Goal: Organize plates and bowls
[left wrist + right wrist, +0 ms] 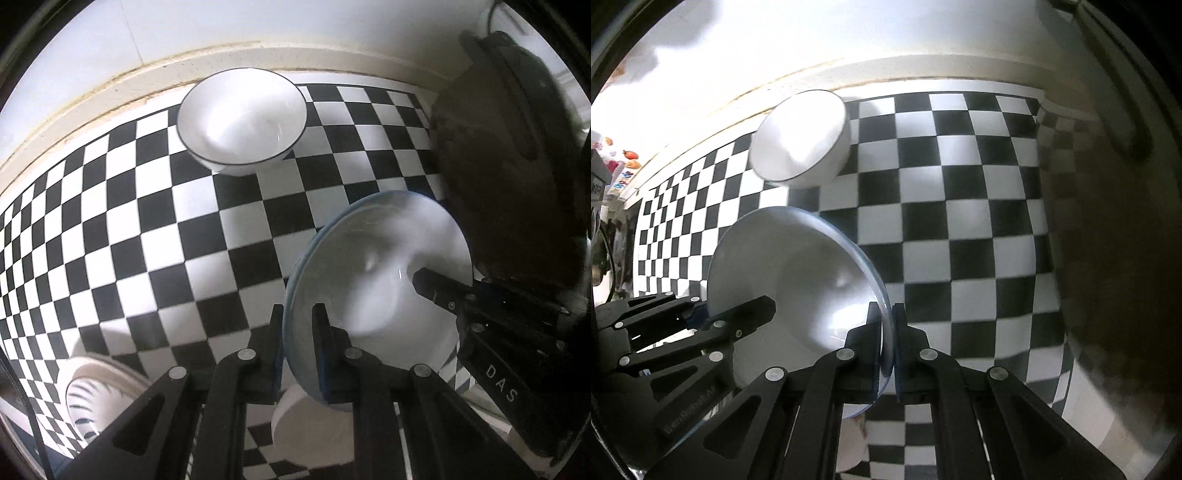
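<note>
Both grippers hold one pale bowl with a blue rim (380, 266), lifted above the checkered cloth. My left gripper (298, 321) is shut on its left rim. My right gripper (886, 317) is shut on its right rim; the bowl fills the lower left of the right wrist view (790, 266). The right gripper also shows in the left wrist view (436, 288), and the left one in the right wrist view (753, 310). A white bowl with a thin black rim (242, 118) sits at the far edge of the cloth (801, 140).
A black-and-white checkered cloth (147, 221) covers the table up to a cream wall ledge (110, 85). A ribbed white dish (96, 395) lies at lower left, a white piece (310, 432) below the held bowl. A large dark object (509, 166) stands at right.
</note>
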Action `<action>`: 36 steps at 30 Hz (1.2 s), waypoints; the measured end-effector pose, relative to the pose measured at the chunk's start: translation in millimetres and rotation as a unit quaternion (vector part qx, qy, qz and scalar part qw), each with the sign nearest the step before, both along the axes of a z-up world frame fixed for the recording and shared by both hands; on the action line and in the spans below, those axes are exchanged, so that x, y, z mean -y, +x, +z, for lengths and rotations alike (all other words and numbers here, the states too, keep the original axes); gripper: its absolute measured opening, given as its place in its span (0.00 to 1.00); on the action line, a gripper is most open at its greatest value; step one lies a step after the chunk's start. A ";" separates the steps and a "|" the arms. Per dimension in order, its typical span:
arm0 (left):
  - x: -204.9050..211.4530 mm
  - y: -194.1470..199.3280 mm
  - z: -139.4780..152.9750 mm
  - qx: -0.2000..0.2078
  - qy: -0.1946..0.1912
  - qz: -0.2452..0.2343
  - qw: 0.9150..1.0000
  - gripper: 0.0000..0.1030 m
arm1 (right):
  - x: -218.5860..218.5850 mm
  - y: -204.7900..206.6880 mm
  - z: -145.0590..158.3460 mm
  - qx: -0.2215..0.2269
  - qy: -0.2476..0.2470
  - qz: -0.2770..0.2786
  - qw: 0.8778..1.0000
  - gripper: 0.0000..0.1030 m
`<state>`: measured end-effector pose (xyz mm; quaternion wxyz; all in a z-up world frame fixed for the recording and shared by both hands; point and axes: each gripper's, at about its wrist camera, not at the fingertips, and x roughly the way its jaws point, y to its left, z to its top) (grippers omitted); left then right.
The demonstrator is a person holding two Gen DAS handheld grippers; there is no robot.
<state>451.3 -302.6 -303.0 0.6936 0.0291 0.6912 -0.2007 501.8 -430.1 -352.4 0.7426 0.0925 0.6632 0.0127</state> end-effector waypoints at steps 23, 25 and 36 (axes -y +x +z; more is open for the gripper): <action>-53.5 -91.3 44.4 0.009 -0.010 -0.026 1.000 0.12 | -40.9 -123.1 44.1 0.016 0.036 -0.026 0.999 0.07; -54.8 -97.4 37.2 0.002 -0.005 -0.030 1.000 0.12 | -43.0 -128.9 35.6 0.006 0.041 -0.027 0.999 0.07; -50.9 -111.1 5.1 -0.023 0.018 -0.042 0.999 0.12 | -44.0 -145.9 -5.6 -0.030 0.060 -0.037 0.997 0.07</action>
